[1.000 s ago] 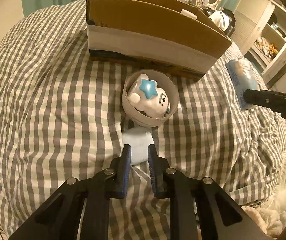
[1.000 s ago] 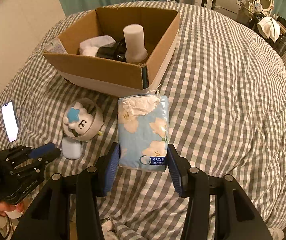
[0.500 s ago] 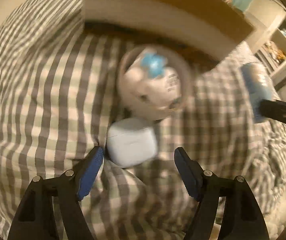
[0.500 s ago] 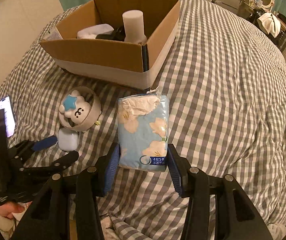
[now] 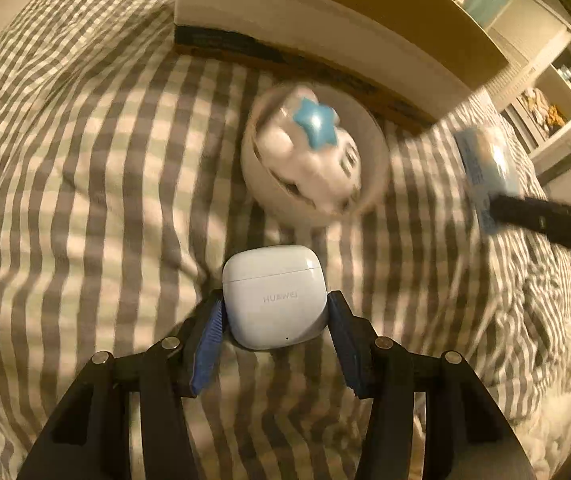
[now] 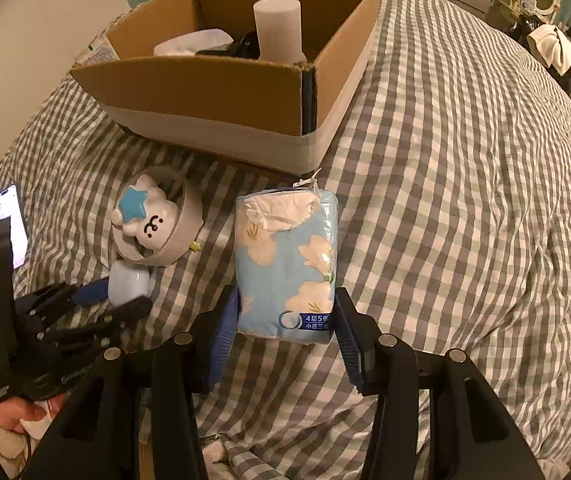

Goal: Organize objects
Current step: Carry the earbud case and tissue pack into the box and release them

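Left gripper closed around earbud case, seemingly gripping | right gripper straddles tissue pack

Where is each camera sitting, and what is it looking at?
Left wrist: sits on the left hand-held gripper, facing the earbuds case between its fingers; the other gripper's finger pokes in at right.
Right wrist: sits on the right hand-held gripper, facing the tissue pack and cardboard box; the left gripper shows.
Shared: case, tissue pack, box, bunny toy.
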Demonstrator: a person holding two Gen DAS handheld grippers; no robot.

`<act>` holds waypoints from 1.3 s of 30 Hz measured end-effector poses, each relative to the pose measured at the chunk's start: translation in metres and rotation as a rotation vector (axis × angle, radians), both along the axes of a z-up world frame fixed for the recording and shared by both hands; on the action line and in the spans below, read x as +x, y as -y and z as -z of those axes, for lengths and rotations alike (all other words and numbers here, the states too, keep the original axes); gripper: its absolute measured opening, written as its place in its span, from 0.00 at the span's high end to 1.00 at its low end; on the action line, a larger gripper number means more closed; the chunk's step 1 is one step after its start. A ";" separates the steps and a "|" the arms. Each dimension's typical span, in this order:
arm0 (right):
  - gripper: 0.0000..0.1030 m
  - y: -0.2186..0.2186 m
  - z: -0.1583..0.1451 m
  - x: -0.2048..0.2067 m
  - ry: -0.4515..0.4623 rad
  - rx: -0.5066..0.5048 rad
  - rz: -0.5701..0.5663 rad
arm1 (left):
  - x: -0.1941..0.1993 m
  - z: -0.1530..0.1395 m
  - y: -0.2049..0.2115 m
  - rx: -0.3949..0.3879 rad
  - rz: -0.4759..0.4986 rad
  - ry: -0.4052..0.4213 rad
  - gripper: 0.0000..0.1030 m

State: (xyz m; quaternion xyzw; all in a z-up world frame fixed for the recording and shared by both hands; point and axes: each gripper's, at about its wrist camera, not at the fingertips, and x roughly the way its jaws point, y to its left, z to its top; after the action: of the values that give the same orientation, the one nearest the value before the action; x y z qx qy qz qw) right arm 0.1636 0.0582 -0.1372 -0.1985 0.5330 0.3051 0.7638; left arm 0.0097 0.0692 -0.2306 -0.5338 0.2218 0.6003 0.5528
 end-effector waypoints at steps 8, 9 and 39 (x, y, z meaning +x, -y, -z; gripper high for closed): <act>0.54 0.013 -0.018 -0.007 0.014 0.046 0.027 | 0.018 -0.030 0.016 0.025 0.047 -0.035 0.50; 0.54 0.014 -0.023 -0.008 0.022 0.054 0.026 | 0.019 -0.036 0.014 0.035 0.050 -0.043 0.50; 0.54 -0.029 -0.127 0.013 0.200 0.219 0.010 | -0.031 -0.183 -0.099 0.292 0.005 -0.259 0.50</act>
State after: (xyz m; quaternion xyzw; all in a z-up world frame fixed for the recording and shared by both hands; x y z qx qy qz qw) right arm 0.1766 0.0871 -0.0100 -0.1405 0.4189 0.3362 0.8317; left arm -0.0209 0.1680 -0.0475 -0.3659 0.2030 0.6883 0.5926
